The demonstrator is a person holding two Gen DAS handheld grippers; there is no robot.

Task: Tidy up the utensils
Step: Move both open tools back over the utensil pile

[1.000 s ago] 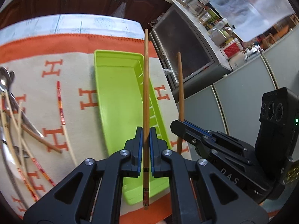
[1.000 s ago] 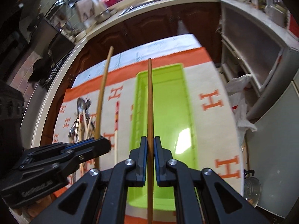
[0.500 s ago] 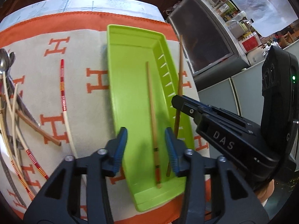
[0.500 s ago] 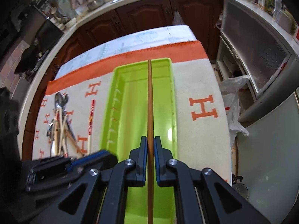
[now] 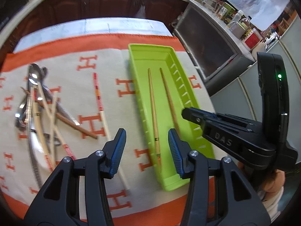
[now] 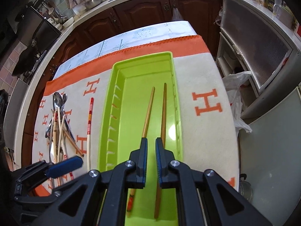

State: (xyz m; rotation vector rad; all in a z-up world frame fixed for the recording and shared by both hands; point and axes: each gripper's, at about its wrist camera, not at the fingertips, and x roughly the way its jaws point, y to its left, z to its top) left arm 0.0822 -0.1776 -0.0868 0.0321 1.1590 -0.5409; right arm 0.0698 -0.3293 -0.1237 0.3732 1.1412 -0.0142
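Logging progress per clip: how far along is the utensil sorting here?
Done: a pair of wooden chopsticks lies in the green tray. In hand: nothing. The left claw has just been opening and is empty; the right claw is barely parted and also empty. Remaining: the red-banded chopstick on the cloth, and the pile of spoons and chopsticks beside it.
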